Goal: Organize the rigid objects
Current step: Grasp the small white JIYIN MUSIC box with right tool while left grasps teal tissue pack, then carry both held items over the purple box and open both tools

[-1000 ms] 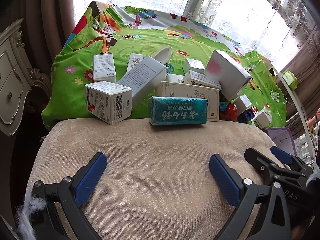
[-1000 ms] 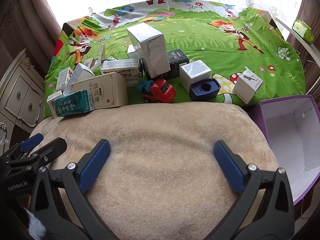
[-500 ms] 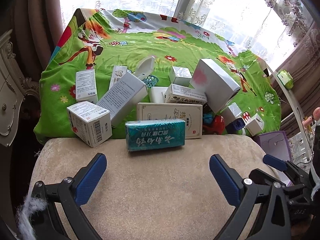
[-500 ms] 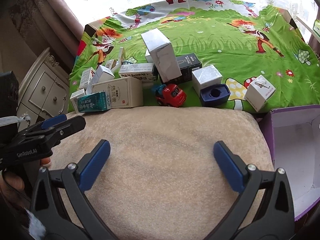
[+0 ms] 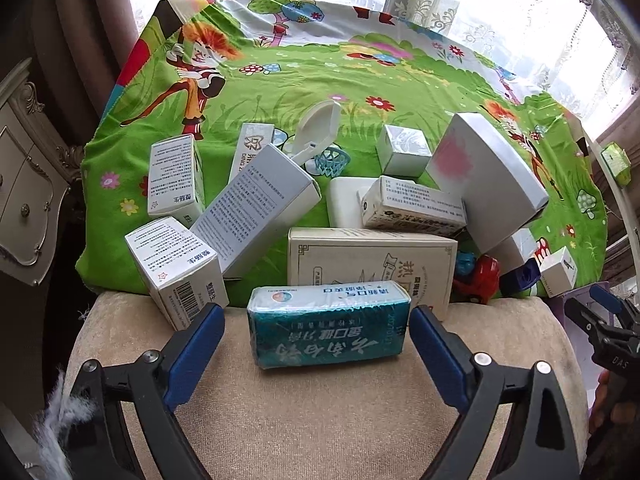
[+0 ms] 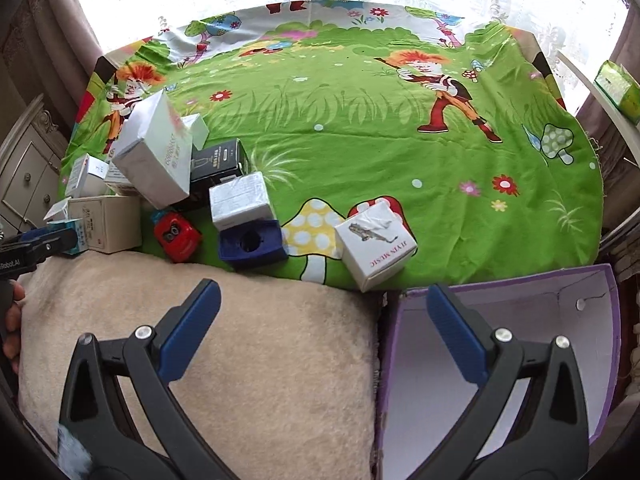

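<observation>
1. The left gripper [image 5: 312,336] is tilting steeply down, its fingers [image 5: 434,354] closing in around the teal box [image 5: 328,324] without touching it.
2. The right gripper [image 6: 320,332] is hanging wide open and empty over the beige cushion [image 6: 260,360] and purple box [image 6: 592,320].
3. The white cube box [image 6: 374,242] on the green cloth [image 6: 360,140] is reading "JIYIN MUSIC".

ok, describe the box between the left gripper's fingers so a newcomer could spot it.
Start at the beige cushion in front of the green cloth. At its far edge, ahead of the cream carton, lies the teal box. It alone is teal; neighbours are white.
</observation>
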Motion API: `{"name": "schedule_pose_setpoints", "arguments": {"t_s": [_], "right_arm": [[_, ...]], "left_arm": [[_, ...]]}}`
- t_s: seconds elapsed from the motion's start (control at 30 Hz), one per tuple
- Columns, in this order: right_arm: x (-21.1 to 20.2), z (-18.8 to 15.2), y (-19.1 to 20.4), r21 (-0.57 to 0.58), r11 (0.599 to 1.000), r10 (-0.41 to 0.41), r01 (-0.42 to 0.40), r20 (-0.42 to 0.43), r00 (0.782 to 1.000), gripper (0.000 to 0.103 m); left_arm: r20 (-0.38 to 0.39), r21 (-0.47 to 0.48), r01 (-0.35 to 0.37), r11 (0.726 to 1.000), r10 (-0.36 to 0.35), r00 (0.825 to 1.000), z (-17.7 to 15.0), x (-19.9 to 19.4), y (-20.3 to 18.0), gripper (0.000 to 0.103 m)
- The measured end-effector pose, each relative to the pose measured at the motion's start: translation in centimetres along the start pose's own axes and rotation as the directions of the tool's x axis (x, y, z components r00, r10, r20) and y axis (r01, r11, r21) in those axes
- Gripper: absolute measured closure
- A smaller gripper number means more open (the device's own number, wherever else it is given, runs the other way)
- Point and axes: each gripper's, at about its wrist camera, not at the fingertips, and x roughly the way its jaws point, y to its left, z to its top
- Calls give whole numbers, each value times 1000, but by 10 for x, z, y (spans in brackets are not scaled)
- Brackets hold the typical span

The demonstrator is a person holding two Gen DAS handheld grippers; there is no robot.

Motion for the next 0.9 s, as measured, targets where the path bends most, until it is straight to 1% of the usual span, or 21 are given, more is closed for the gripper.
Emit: {"name": "schedule_pose_setpoints", "arguments": {"t_s": [0.03, 0.1, 0.2, 0.3, 0.33, 0.37, 0.4, 0.43, 0.53, 0.63, 0.77, 0.83, 0.9], "right_arm": [[6, 2, -2, -1, 1000, -15, 15, -9, 1000, 0], [17, 6, -7, 1, 1000, -18, 18, -9, 1000, 1], [30, 12, -11, -23, 998, -62, 61, -16, 998, 7], [40, 14, -16, -17, 998, -67, 66, -33, 997, 18], [42, 14, -18, -8, 998, -61, 60, -41, 997, 27], [44, 13, -19, -2, 998, -55, 55, -48, 997, 43], [46, 13, -21, 1, 999, -51, 51, -55, 997, 51], [46, 11, -21, 3, 999, -46, 47, -59, 997, 57], [40, 7, -20, 13, 999, -30, 30, -42, 999, 57], [29, 2, -22, 32, 999, -15, 16, -18, 1000, 57], [4, -9, -29, 77, 997, -4, 2, 23, 1000, 57], [-9, -15, -33, 94, 996, -12, 8, 40, 999, 57], [-22, -22, -40, 115, 993, -18, 12, 55, 998, 57]], "left_arm": [[-5, -1, 1, 1000, -1, 1000, 0, 1, 0, 17], [-13, -1, 6, 1000, -6, 1000, -1, 3, 0, 29], [-8, 4, 4, 1000, -4, 1000, -3, 3, -1, 29], [6, 9, 0, 1000, 0, 1000, -3, 0, -2, 29], [12, 11, -2, 1000, 2, 1000, -3, -1, -2, 29], [20, 13, -5, 1000, 4, 1000, -4, -3, -3, 29], [30, 16, -8, 1000, 7, 1000, -4, -6, -4, 29], [40, 20, -9, 1000, 8, 999, -5, -8, -4, 29], [72, 37, -7, 999, 4, 997, -5, -17, -9, 29], [95, 59, 32, 998, -37, 995, -4, -25, -18, 29], [120, 141, 116, 983, -133, 984, -5, -39, -47, 29], [115, 191, 175, 966, -199, 973, -7, -44, -66, 29], [98, 240, 219, 946, -248, 964, -9, -46, -88, 29]]}}
